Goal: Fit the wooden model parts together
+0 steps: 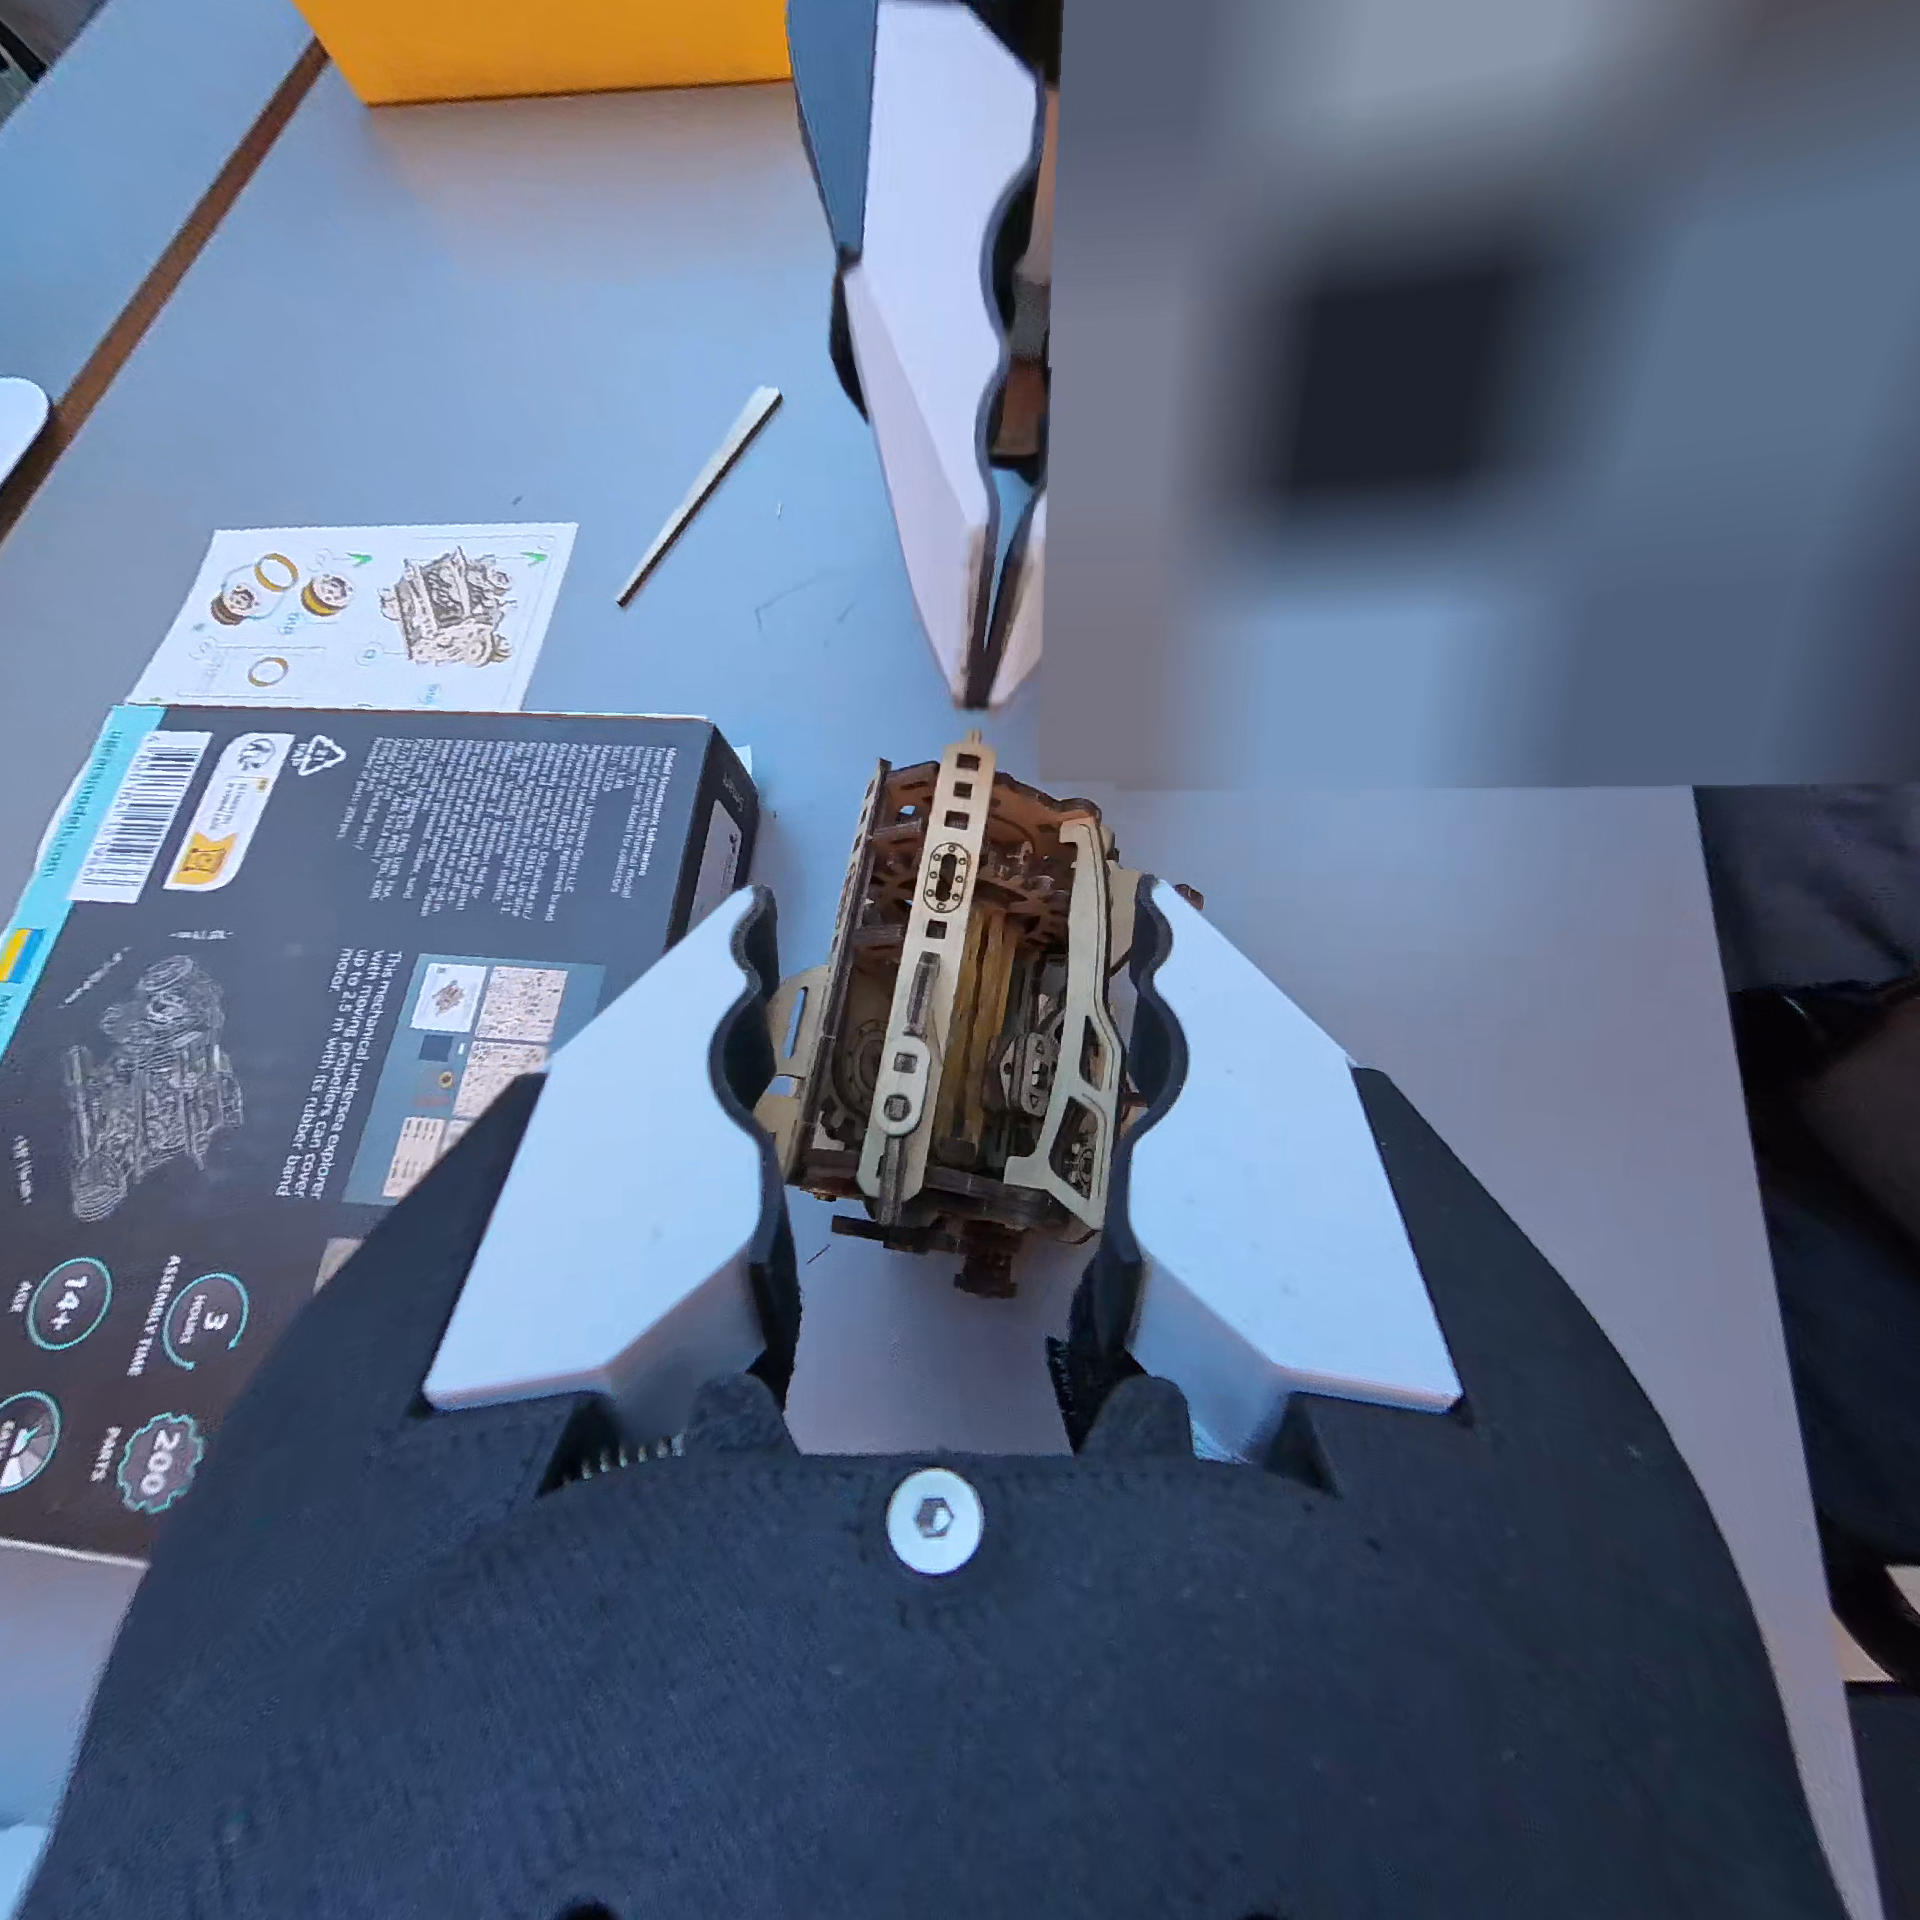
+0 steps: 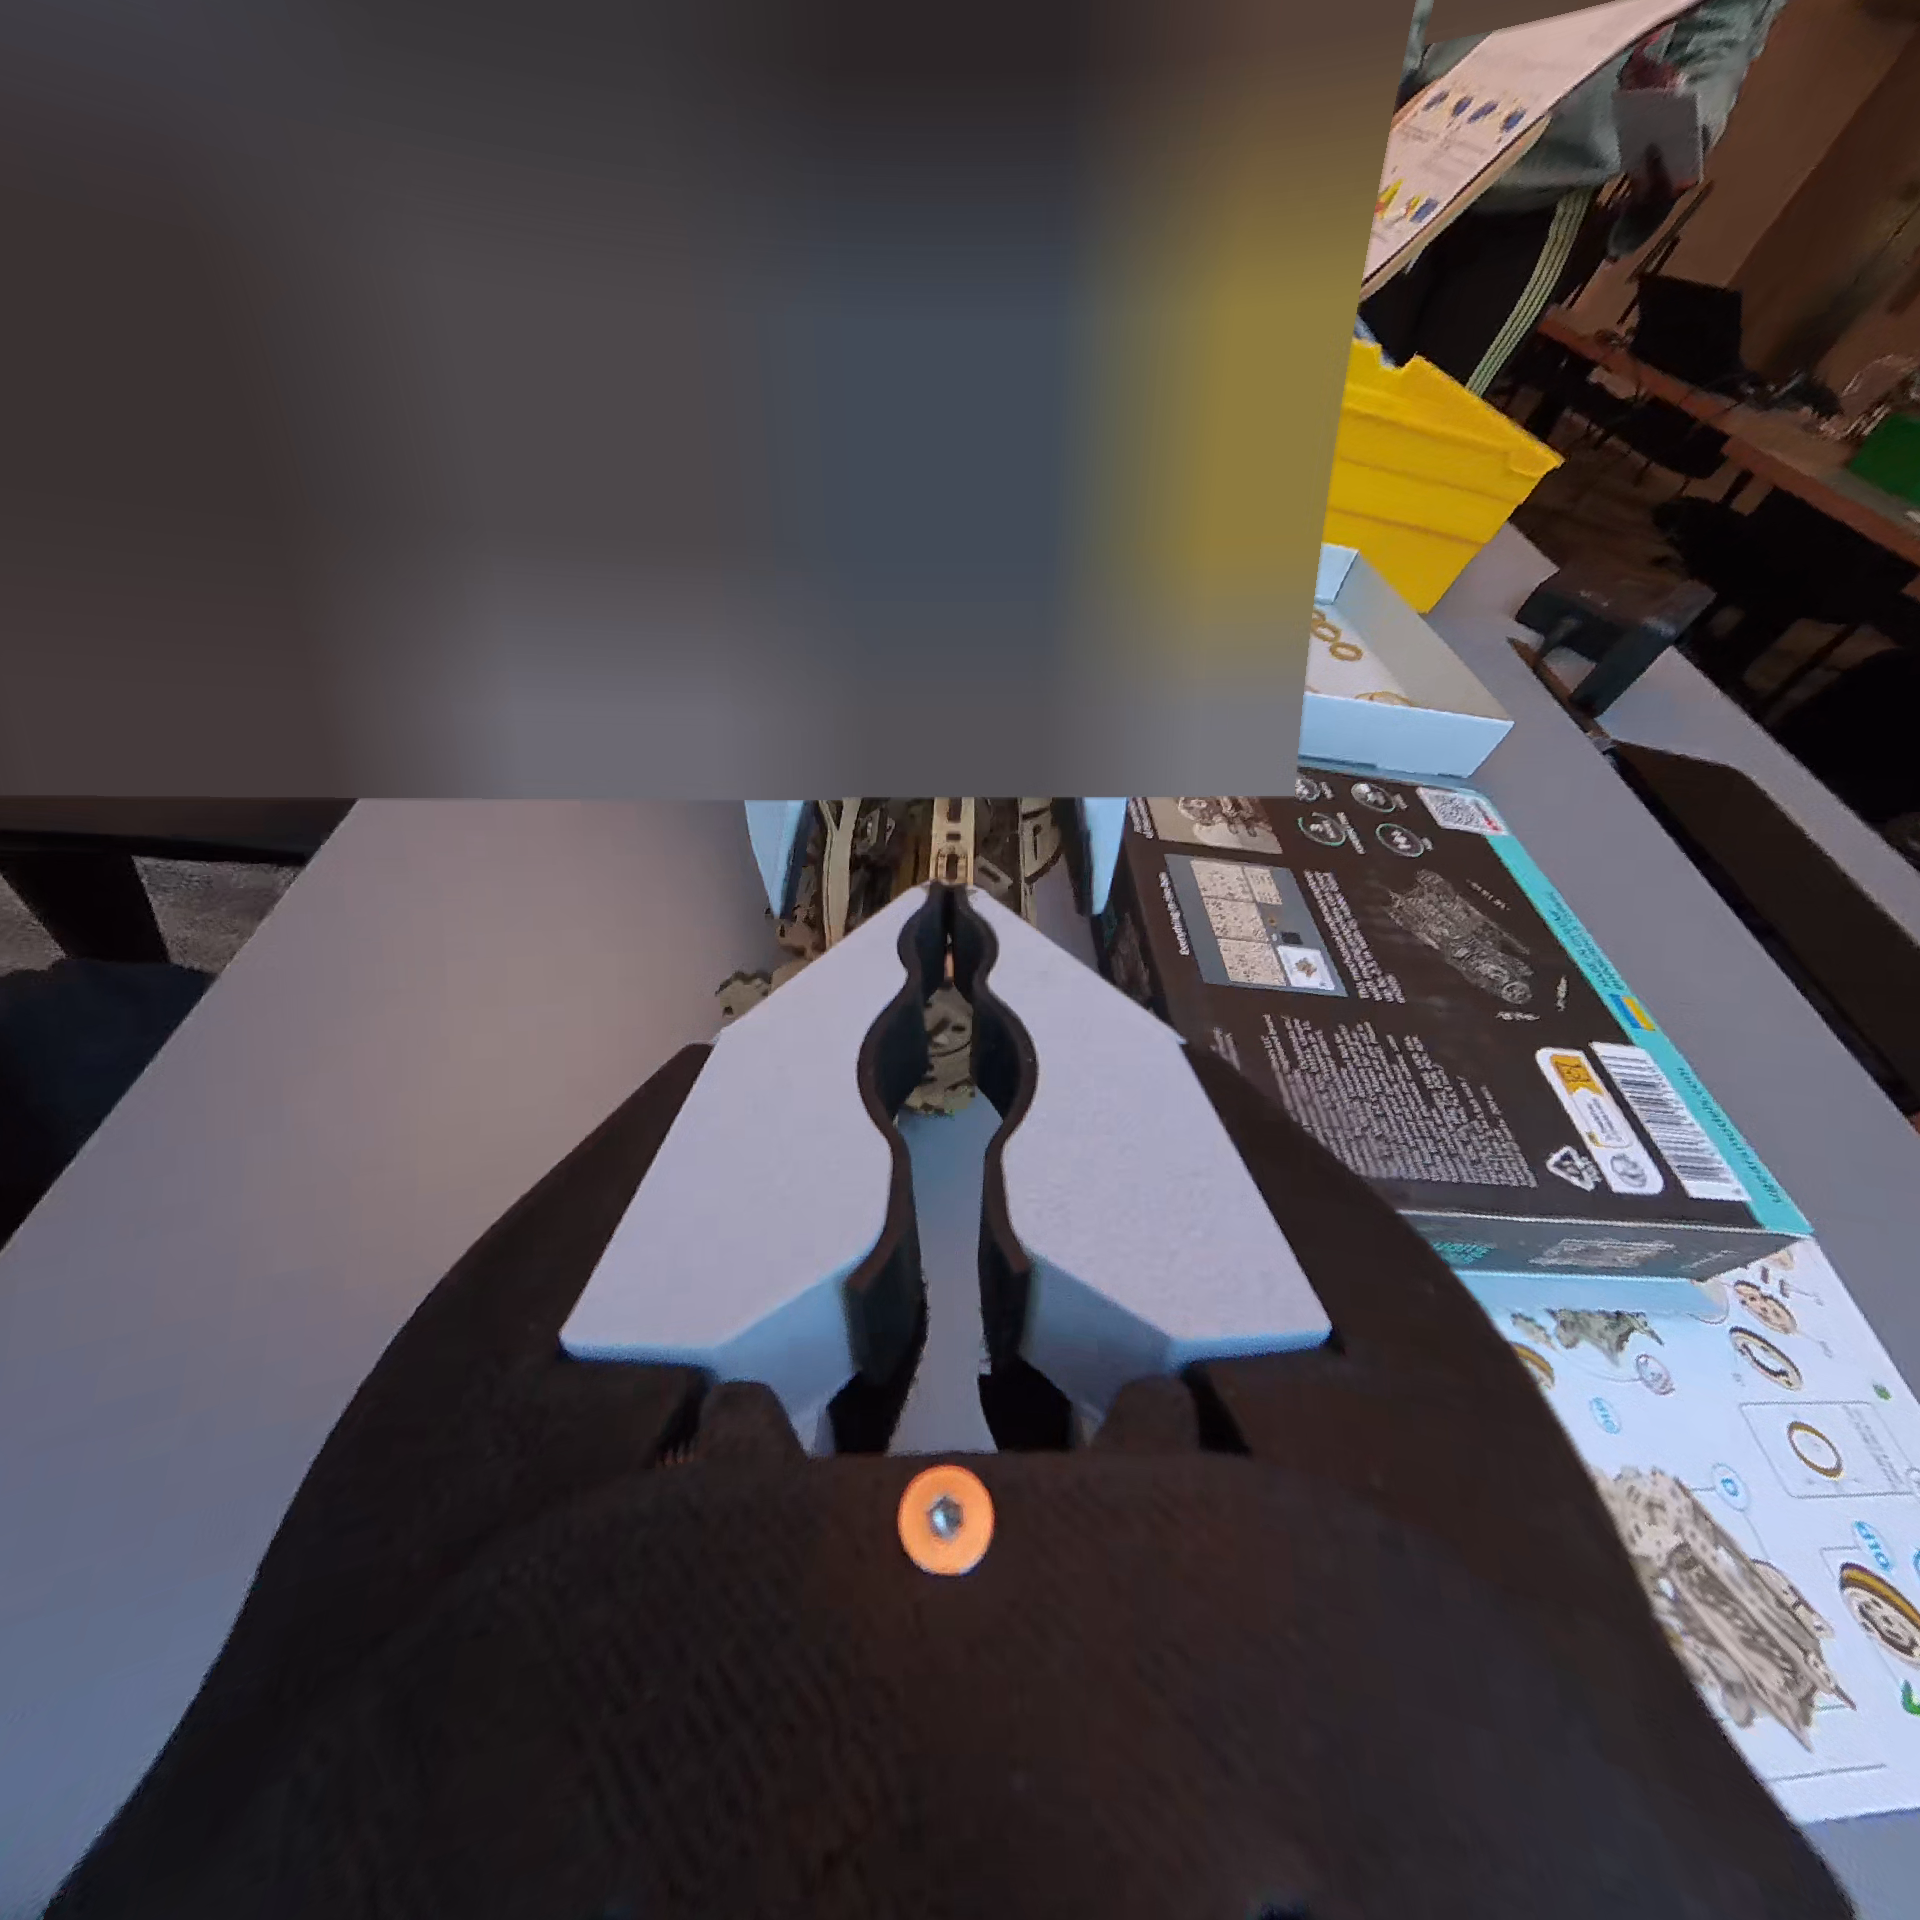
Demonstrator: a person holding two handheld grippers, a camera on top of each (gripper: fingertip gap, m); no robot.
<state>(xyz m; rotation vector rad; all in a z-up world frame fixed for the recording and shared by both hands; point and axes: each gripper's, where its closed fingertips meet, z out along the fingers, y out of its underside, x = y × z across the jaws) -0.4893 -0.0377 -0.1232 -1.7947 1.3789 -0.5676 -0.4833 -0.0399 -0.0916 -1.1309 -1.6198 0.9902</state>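
The wooden model (image 1: 966, 997), a pale and brown laser-cut frame with gears inside, stands on the grey table (image 1: 520, 312). My left gripper (image 1: 961, 899) is closed around it, with one pad on each side wall. A thin pin (image 1: 977, 740) sticks up from the model's top strip. My right gripper (image 1: 982, 691) is shut and points down, its tips just above that pin. In the right wrist view, my right gripper (image 2: 948, 899) hangs over the model (image 2: 951, 831). The left gripper's fingers (image 2: 774, 852) flank the model. A thin brown sliver shows between the right pads; I cannot tell what it is.
A dark product box (image 1: 312, 987) lies flat to the left of the model. A printed instruction sheet (image 1: 364, 613) lies beyond it, with a thin wooden stick (image 1: 701, 499) nearby. A yellow bin (image 2: 1423, 468) and a white tray (image 2: 1392, 675) stand farther off. Left and right tips are no more than a few centimetres apart. Left tips and right tips are each some 20 centimeters from the thin wooden stick (image 1: 701, 499).
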